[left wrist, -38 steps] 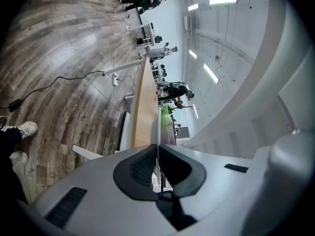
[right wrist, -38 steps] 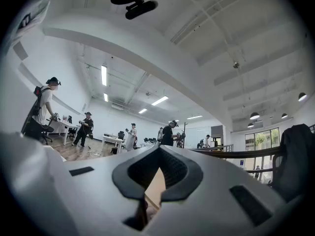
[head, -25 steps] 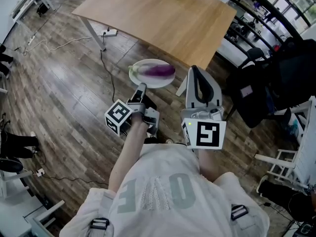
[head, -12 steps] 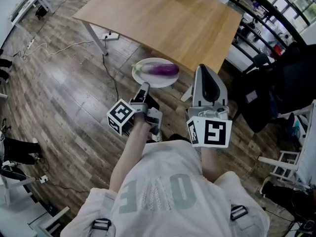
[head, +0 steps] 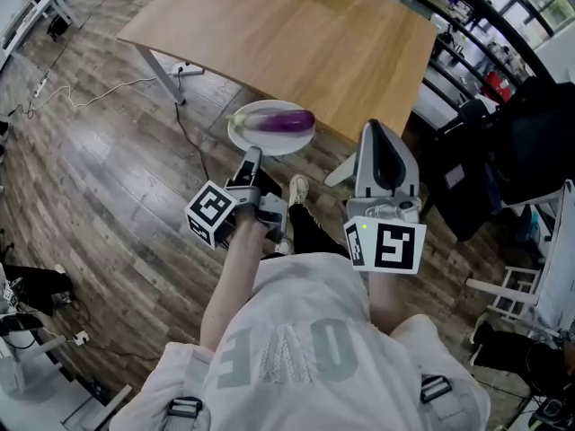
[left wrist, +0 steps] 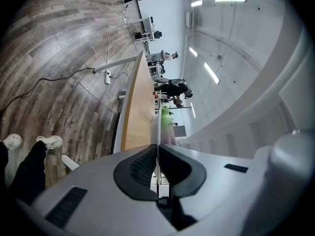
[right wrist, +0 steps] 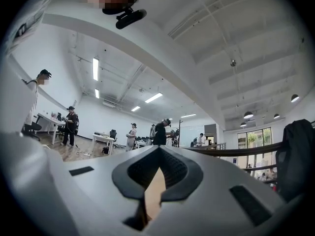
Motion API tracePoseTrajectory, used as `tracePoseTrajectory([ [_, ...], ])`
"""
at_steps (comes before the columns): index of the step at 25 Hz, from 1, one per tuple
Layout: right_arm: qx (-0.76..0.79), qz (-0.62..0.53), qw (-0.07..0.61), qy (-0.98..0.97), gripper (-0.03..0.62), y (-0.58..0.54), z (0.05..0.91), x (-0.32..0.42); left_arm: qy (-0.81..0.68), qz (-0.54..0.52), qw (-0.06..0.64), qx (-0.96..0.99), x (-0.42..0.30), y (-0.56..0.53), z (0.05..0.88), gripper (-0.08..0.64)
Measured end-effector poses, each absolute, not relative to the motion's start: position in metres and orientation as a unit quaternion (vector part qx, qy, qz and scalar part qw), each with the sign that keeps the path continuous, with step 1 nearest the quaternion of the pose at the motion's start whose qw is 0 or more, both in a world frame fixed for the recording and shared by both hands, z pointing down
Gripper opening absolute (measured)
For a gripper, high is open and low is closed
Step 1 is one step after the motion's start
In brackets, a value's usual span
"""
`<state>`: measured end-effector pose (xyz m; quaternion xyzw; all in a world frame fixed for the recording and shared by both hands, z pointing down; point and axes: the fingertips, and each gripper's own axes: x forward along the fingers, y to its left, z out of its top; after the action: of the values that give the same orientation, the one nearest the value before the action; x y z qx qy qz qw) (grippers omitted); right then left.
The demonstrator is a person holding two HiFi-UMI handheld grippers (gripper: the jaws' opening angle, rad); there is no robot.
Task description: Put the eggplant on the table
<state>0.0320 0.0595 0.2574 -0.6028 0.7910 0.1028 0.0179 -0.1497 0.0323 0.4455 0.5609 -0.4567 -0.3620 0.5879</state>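
"The long, glossy purple eggplant [head: 289, 120] lies on its side on the round white plate [head: 241, 131]," says the first observer, "and the plate hangs in the air above the wood-plank floor [head: 108, 178], just at the near edge of the pale wooden surface [head: 296, 34]."

"What carries it?"

"The left tool [head: 252, 155] alone. Its jaws are pressed onto the plate's near rim, with the thin white edge caught between the pads. The right tool [head: 373, 128] stands beside it, well clear of the plate, with its tips together on nothing."

"So one pinch at the edge bears the whole load."

"Yes, and that seems the weak point. The plate looks stiff and smooth, so it could pivot in the pads. The eggplant is rounded and slick-skinned and would probably roll or slide if the plate tips."

"And if the eggplant itself has to be taken?"

"It looks fairly light and firm, with a skin that marks easily. The thick middle, gripped across its width, is likely the safest place. The green stem end is narrower and could twist. Setting the plate down level may be simpler."
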Motion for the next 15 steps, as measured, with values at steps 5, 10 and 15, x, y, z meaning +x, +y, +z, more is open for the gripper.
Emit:
tracePoseTrajectory([
  [5,-0.593,0.104,0.02,0.798,0.018,0.015,0.265,0.032,-0.458,-0.36,0.592,0.558,-0.144,-0.008,0.453,0.02],
  [10,-0.586,0.104,0.03,0.803,0.018,-0.05,0.267,0.029,-0.467,-0.361,0.585,0.556,-0.152,-0.071,0.453,0.02],
  [15,-0.585,0.109,0.033,0.803,0.018,-0.115,0.252,0.034,-0.478,-0.366,0.575,0.554,-0.156,-0.141,0.441,0.02],
])
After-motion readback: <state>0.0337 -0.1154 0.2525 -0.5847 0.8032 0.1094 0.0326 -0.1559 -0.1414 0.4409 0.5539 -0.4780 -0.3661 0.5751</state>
